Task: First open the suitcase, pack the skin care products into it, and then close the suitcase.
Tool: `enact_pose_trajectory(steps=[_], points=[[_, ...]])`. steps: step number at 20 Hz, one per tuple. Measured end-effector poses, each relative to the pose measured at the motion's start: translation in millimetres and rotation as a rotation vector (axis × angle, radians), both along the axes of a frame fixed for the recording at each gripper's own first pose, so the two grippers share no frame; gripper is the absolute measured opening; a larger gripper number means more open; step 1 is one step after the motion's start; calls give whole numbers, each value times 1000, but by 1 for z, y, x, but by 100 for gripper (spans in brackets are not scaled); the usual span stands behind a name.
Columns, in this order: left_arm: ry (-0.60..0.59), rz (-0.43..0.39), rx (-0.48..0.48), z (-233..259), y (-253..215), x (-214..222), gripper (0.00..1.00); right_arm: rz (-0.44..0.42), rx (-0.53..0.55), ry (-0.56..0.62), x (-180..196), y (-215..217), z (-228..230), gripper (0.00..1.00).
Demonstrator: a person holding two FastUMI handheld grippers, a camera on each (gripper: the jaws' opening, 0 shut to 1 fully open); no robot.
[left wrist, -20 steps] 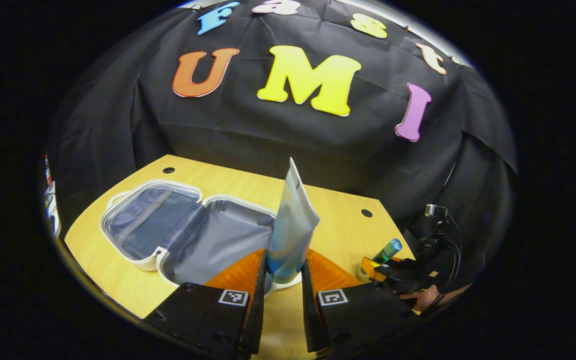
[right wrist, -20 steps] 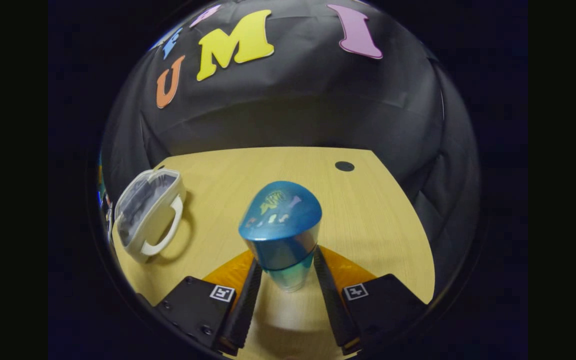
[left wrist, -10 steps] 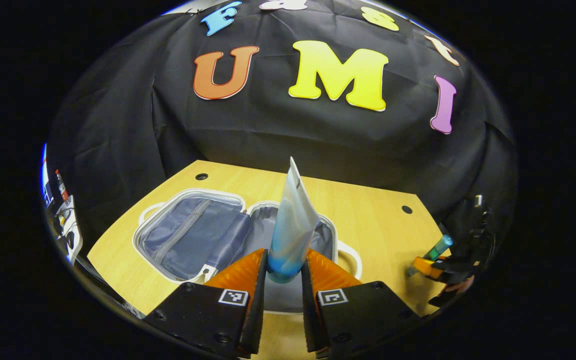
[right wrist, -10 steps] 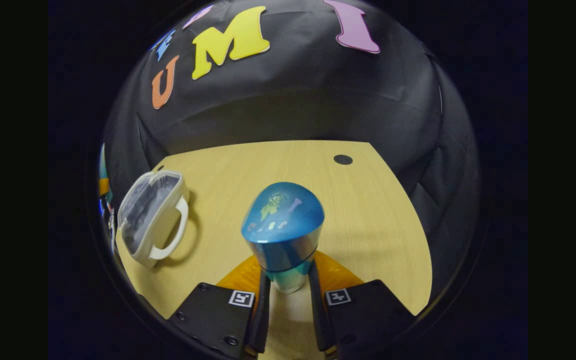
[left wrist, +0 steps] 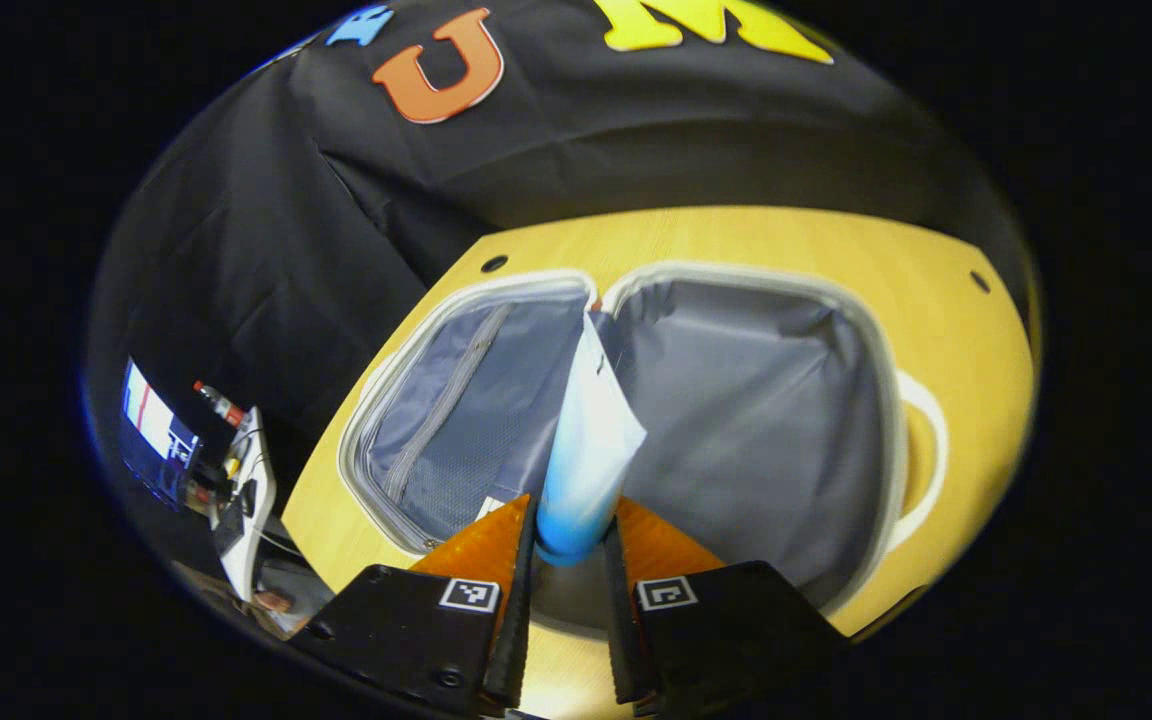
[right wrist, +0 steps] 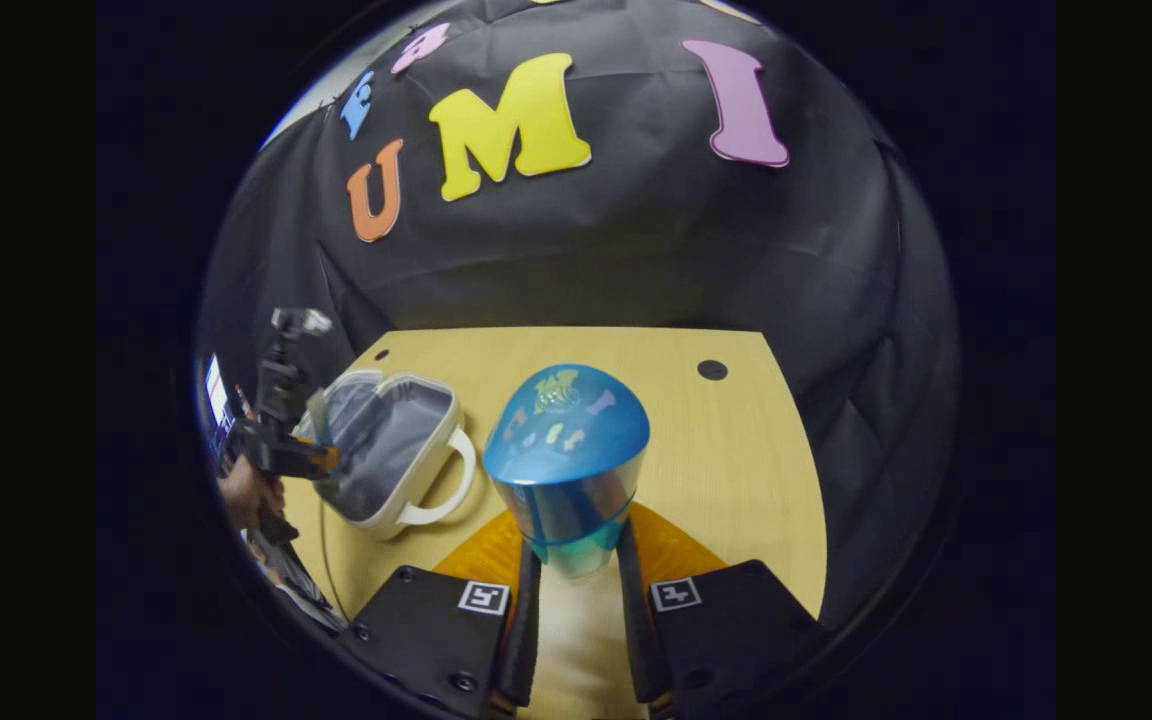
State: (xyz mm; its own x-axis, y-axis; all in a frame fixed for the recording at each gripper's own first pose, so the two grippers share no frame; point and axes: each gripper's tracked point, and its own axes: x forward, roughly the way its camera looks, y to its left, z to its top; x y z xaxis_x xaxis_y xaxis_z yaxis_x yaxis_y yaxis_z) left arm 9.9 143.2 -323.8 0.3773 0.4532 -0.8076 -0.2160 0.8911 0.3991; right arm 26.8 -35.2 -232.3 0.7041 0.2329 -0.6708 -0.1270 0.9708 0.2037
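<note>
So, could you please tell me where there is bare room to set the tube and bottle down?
Both grey-lined halves of the open suitcase lie bare, the right half widest. The table between the suitcase handle and its far right edge is bare too. It is crowded only at the hinge, where the tube hangs.

I saw the light wooden table (right wrist: pixel 736 450), its yellowish top marked by small dark round holes (right wrist: pixel 711 370) near the far corners. Behind it hung the creased black cloth wall (right wrist: pixel 636 250). Off the table's left edge, a cluttered side area with a lit screen (left wrist: pixel 151 425) was dim and blurred.
</note>
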Motion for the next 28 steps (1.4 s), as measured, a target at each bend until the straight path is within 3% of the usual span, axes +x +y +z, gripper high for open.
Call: enact_pose_trajectory(steps=[3,4,6,7,8,12,18,21,22,24,27,28], points=[[132,35,60,-22,9,1,36,2,4,-23,-1,1,14,35],[156,53,55,-29,8,2,41,3,6,-27,-1,1,15,35],[218,87,58,-37,7,1,31,2,31,-26,-1,6,17,35],[241,106,65,-41,9,0,36,4,31,-27,-4,5,17,35],[262,124,76,-42,9,1,32,8,29,-31,-5,4,18,35],[353,212,60,-48,9,-1,40,14,49,-40,-13,0,19,32],[399,203,10,-53,4,0,47,23,31,-71,-28,-10,24,35],[323,192,-76,-50,-9,4,58,46,35,-77,-34,-2,25,31],[301,182,-112,-49,-15,4,76,61,37,-81,-34,5,26,31],[247,183,-184,-40,-24,3,99,98,40,-79,-31,26,25,31],[31,166,-290,-1,-25,15,99,170,60,-78,-26,71,33,35],[-63,137,-337,20,-24,16,99,196,65,-80,-20,89,37,31]])
